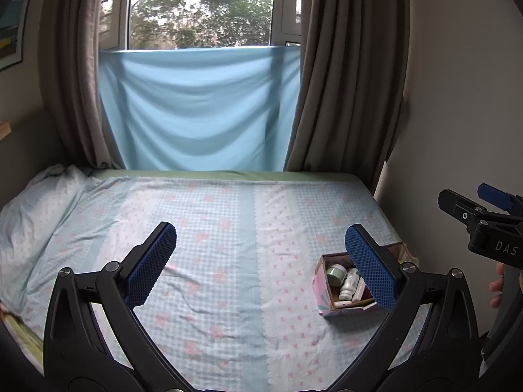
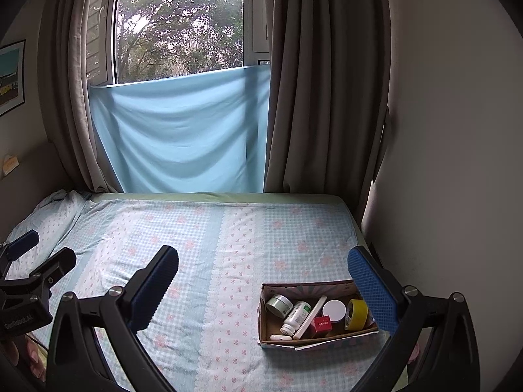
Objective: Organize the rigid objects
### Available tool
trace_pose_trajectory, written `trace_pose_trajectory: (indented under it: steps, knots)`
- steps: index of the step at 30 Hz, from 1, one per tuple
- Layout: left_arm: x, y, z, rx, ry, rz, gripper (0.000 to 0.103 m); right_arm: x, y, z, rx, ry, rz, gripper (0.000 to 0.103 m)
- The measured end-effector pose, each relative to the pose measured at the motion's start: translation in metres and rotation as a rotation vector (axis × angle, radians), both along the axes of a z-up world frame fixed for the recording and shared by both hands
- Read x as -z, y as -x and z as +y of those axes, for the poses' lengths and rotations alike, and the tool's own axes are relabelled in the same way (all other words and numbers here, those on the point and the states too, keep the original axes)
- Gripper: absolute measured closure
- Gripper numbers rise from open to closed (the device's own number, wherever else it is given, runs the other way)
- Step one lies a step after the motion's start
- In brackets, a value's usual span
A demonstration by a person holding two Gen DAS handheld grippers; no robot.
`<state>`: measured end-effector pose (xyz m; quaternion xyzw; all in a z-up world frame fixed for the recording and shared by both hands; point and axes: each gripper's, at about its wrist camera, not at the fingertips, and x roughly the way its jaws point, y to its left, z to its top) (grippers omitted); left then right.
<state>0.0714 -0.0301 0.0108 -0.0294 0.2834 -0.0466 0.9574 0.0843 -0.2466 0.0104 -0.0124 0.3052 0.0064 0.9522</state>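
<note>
Far left on the bed: a pillow in the same flowered cover, nothing loose beside it. Next across, the left gripper, held above the middle of the sheet with both blue pads spread wide and nothing between them. Open sheet beyond that, bare of small items as far as either view reaches. Further right, the right gripper, likewise spread wide and carrying nothing, hanging over the bed just in front of the box. At the right edge of the bed, near the wall, that cardboard box resting flat, partly hidden behind the right-hand pad in both views. Inside it, from left to right: a green-lidded jar, a white pill bottle lying on its side, a small white case at the front, a flat white stick leaning diagonally, a little red carton, a round white tin, and a roll of yellow tape. Judged from this, gathering looks done or nearly so, with every visible item already boxed; perhaps only tidying inside the box left.
</note>
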Motion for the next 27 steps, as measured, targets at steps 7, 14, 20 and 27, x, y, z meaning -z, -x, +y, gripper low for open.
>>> trace_pose_trajectory:
  steps: [7,14,20,27]
  knots:
    - [0.0013,-0.0018,-0.0009,0.001,0.000,0.001,0.000,-0.0004,-0.0020,-0.0010,0.000,0.002,-0.001,0.000]
    - [0.0003,0.0007,-0.0037,0.004,-0.004,-0.034,0.000,0.0000,-0.0037,-0.0019,0.003,0.005,0.000,0.000]
    - [0.0009,0.0012,-0.0050,-0.035,-0.033,-0.059,0.000,0.0003,-0.0056,-0.0021,0.004,0.004,0.000,0.000]
    - [0.0028,-0.0023,-0.0027,-0.024,-0.016,-0.061,0.000,0.0005,-0.0100,-0.0020,0.001,0.007,0.003,0.000]
